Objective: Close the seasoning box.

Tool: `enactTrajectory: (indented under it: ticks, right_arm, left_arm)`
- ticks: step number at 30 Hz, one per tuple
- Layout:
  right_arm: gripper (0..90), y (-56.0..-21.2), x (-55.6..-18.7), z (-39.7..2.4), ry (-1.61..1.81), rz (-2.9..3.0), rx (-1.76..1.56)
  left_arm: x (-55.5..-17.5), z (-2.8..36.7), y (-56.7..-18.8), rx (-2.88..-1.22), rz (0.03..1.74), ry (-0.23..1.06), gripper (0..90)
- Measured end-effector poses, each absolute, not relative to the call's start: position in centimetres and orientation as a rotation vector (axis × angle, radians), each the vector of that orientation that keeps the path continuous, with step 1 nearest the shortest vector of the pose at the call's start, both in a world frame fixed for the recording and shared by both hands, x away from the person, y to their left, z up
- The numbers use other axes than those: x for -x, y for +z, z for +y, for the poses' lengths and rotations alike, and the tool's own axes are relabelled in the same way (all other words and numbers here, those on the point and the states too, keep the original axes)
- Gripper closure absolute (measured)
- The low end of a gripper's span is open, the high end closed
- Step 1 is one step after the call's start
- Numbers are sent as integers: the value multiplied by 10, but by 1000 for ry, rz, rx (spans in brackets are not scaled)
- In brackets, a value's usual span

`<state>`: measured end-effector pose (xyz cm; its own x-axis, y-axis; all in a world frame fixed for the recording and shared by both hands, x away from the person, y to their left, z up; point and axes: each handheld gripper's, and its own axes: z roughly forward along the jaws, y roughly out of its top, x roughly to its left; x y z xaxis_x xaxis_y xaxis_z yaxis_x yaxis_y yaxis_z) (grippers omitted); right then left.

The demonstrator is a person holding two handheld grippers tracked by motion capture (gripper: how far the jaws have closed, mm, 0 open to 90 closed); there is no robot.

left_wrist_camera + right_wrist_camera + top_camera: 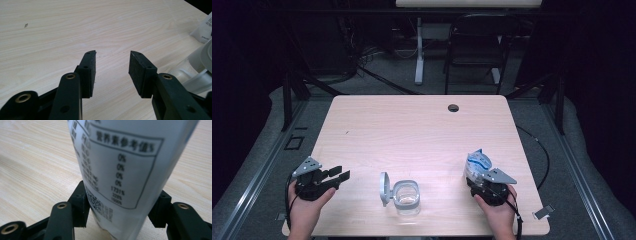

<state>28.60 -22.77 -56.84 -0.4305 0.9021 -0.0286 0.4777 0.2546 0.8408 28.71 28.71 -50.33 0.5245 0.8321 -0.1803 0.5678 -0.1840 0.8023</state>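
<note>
A white and blue pouch [477, 162] with printed black text [120, 157] stands upright on the right side of the wooden table [412, 125]. My right gripper [478, 176] [122, 192] is shut on its lower part, a pad pressed to each side. A clear container [406, 197] with its grey lid [384, 188] swung open to the left sits near the front edge, at the middle. My left gripper [343, 174] [112, 53] rests at the front left, open, with nothing between its pads. In the left gripper view the container [200, 70] and pouch [205, 27] show at the right edge.
A dark cable hole [453, 107] lies near the table's far edge. Beyond the table stand a black folding chair [477, 45] and a white post [419, 50]. Bare wood spreads across the table's middle and back.
</note>
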Motion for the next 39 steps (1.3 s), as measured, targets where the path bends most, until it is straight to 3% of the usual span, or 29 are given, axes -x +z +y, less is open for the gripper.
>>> enactTrajectory:
  ticks: [39]
  right_arm:
    - [443,-563,-282,-224,1114,2053,-1198]
  left_arm:
    - [-288,289,-505,-1872,1160,372,579]
